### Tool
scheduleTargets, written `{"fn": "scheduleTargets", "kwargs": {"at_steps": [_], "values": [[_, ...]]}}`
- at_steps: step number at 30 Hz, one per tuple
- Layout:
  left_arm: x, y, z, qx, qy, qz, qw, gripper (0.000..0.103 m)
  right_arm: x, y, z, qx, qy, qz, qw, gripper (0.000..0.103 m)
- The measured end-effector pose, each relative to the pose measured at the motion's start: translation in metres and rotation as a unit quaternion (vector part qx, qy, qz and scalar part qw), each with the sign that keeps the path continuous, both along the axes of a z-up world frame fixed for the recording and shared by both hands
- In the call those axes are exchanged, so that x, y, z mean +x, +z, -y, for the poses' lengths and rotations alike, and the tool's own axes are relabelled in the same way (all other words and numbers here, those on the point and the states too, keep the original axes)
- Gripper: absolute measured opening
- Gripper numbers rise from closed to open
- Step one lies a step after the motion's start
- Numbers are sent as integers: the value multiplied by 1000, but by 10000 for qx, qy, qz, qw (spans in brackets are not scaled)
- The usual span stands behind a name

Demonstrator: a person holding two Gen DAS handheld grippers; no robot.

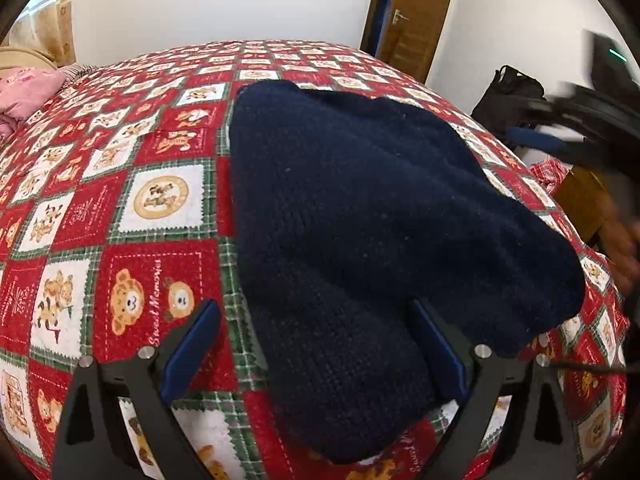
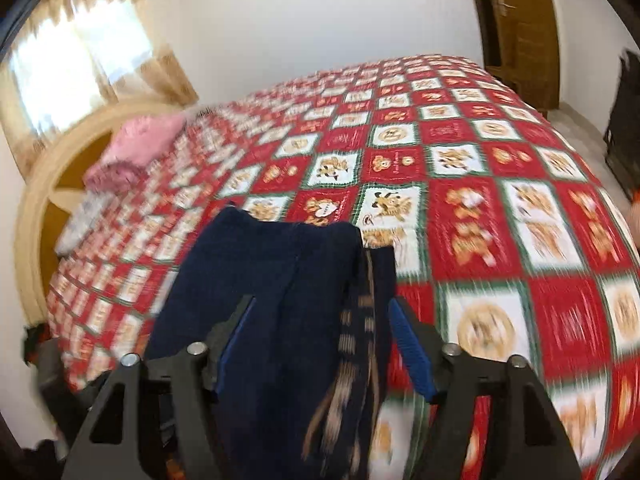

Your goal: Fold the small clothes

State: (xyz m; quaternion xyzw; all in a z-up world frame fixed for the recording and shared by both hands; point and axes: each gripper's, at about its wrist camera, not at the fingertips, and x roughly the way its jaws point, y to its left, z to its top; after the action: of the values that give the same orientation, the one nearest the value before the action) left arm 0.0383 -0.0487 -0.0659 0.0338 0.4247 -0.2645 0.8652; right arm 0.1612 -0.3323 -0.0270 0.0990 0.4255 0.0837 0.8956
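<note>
A navy knitted garment (image 1: 360,200) lies folded on the red, white and green bear-print bedspread (image 1: 120,200). My left gripper (image 1: 314,308) stands open over its near end; one blue pad sits on the bedspread left of the cloth, the other rests over the knit. At the far right, blurred, my right gripper (image 1: 560,120) hovers past the bed's edge, with a person's hand (image 1: 624,248) below it. In the blurred right wrist view, my right gripper (image 2: 322,302) is open with the navy garment (image 2: 288,280) between its fingers; brown-patterned fabric shows along its right edge. The bedspread (image 2: 480,200) stretches beyond.
A pink pillow (image 1: 24,92) lies at the head of the bed, beside a tan headboard (image 2: 52,184) and a curtained window (image 2: 80,52). A wooden door (image 1: 412,20) stands beyond the bed's far end. A black bag (image 1: 508,92) sits on the floor to the right.
</note>
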Motion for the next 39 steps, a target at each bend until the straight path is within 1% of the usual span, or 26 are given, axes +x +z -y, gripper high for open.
{"fn": "scheduleTargets", "kwargs": {"at_steps": [1, 2, 4, 5, 7, 9, 11, 13, 15, 17, 18, 19, 20, 21, 22, 23, 24, 25, 27, 28, 30, 32, 34, 36, 37, 39], "values": [[0, 0, 1, 6, -1, 3, 10000, 97, 10, -7, -3, -45, 71, -77, 9999, 37], [-1, 0, 1, 7, -6, 2, 10000, 97, 16, -14, -6, -79, 155, -136, 9998, 31], [0, -2, 1, 4, -14, -40, 10000, 97, 28, -26, -13, -480, 182, -257, 9984, 13], [0, -3, 2, 19, -41, -31, 10000, 97, 33, -29, -11, -495, 177, -267, 9983, 11], [2, -4, 4, 65, -79, 2, 9999, 98, 32, -24, -6, -414, 63, -65, 9991, 8], [3, -6, 5, 52, -95, -31, 9999, 99, 31, -16, 0, -516, -133, 225, 9983, 7], [5, -10, 6, 20, -94, -102, 9999, 101, 36, -13, 3, -550, -356, 361, 9972, 7], [6, -11, 8, 34, -84, -84, 9999, 102, 48, -21, 5, -584, -446, 246, 9970, 7], [3, -10, 14, 171, -131, 50, 9998, 102, 59, -44, -1, -946, -333, 7, 9950, 7], [-1, -8, 18, 314, -169, 217, 9991, 102, 56, -44, 4, -975, -318, 105, 9947, 7], [-1, -7, 18, 331, -166, 239, 9990, 102, 55, -43, 10, -926, -394, 57, 9949, 9], [-2, -7, 17, 324, -138, 227, 9991, 102, 52, -43, 16, -818, -456, -3, 9956, 16], [-1, -8, 16, 302, -116, 191, 9993, 103, 45, -38, 27, -601, -587, -47, 9965, 17], [0, -8, 15, 276, -94, 117, 9995, 103, 35, -30, 33, -531, -794, -30, 9954, 17], [2, -7, 14, 274, -62, 53, 9996, 103, 20, -18, 39, -502, -1042, 90, 9932, 17], [3, -6, 12, 275, -48, 9, 9996, 103, 1, -4, 43, -359, -1120, 344, 9925, 18], [3, -4, 11, 283, -42, -3, 9996, 103, -28, 15, 40, -128, -1028, 697, 9922, 20], [3, -1, 9, 303, -27, 42, 9995, 103, -44, 23, 35, -45, -885, 809, 9928, 20], [-2, 9, 7, 449, 69, 220, 9987, 103, -88, 35, 8, -13, -340, 778, 9964, 20], [-3, 11, 7, 511, 90, 286, 9982, 103, -101, 35, -3, -59, -220, 729, 9971, 20], [-13, 19, 7, 753, 150, 546, 9956, 103, -131, 26, -29, -143, -33, 600, 9981, 20], [-19, 25, 4, 910, 275, 705, 9930, 103, -143, 10, -44, -235, -23, 424, 9988, 20], [-25, 30, -2, 926, 329, 739, 9924, 102, -151, -15, -53, -349, -152, 170, 9991, 20], [-30, 35, -8, 898, 359, 748, 9925, 102, -158, -37, -54, -195, -308, -98, 9993, 20], [-33, 37, -11, 904, 391, 766, 9922, 102, -160, -43, -55, -156, -378, -138, 9991, 20], [-37, 39, -18, 927, 443, 799, 9915, 102, -166, -47, -55, -192, -489, -32, 9986, 20]]}}
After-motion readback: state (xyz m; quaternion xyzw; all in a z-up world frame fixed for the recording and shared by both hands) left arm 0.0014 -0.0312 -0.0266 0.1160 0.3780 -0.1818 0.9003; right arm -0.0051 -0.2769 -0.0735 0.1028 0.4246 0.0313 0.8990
